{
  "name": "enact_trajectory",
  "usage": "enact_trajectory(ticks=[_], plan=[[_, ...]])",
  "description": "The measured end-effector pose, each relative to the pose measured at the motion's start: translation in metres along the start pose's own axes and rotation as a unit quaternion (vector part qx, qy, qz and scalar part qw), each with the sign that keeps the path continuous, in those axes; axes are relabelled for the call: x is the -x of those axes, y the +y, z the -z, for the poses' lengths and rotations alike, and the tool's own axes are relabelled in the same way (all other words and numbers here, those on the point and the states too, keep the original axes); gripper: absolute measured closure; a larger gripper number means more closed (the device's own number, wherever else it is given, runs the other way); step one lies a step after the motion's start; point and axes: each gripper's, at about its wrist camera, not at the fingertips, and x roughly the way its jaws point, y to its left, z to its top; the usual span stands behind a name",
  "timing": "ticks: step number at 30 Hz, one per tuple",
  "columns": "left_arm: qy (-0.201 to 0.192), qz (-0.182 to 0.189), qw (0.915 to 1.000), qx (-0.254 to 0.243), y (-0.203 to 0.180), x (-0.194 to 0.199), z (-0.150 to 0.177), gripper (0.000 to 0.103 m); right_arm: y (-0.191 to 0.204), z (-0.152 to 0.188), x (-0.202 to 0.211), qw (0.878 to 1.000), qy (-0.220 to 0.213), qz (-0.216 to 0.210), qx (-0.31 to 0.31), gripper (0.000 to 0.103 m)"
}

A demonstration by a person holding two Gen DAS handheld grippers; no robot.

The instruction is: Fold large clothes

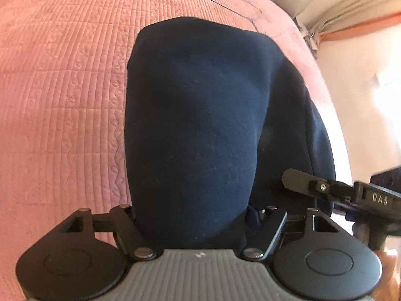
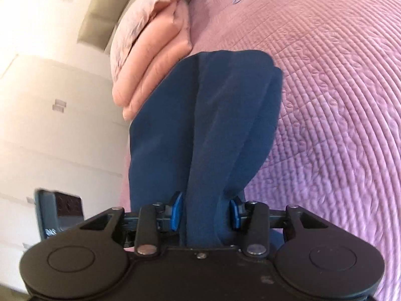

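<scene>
- While both wrist views look down at a bed, a dark navy garment (image 1: 195,125) fills the middle of each frame, running from the camera's lower edge up toward the centre.
- Left wrist view: the left hand-held gripper (image 1: 198,215) has the navy cloth bunched between its black arms at the bottom centre; the fingertips are buried under the fabric, so I cannot tell whether they press on it.
- Same view: a pink quilted bedspread (image 1: 62,87) covers the left and upper part of the frame, and the garment's far end lies on it.
- Same view, lower right: the other tool's black finger reaches in from the right edge, its tip at the garment's right-hand fold.
- Right wrist view: the right hand-held gripper (image 2: 205,212) pinches a gathered ridge of the garment between its blue pads (image 2: 176,209) at the bottom centre.
- Same view: the cloth hangs in long folds up to the middle of the frame, where it meets the bedspread.
- Same view, upper left: a pale pink pillow (image 2: 150,50) sits just beside the garment's left edge, with a white wall (image 2: 50,75) to its left.
</scene>
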Motion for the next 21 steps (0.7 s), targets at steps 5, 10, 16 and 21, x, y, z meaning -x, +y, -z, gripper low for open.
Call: enact_trajectory(ticks=[5,10,16,21], plan=[[-0.001,0.009,1.0,0.0,0.006,0.05,0.016,0.029,0.048,0.022,0.019,1.0,-0.005,0.017,0.009,0.054],[-0.005,0.029,0.9989,0.036,0.033,0.115,0.048,0.026,0.098,0.058,0.03,1.0,0.011,-0.008,0.008,0.054],[0.014,0.005,0.9987,0.049,0.074,0.141,0.098,0.024,0.112,0.11,0.009,0.998,0.064,0.0,-0.005,0.054],[0.051,-0.007,0.9933,0.103,0.128,0.09,0.131,0.024,0.06,0.146,-0.033,0.995,0.081,0.052,-0.035,0.056]])
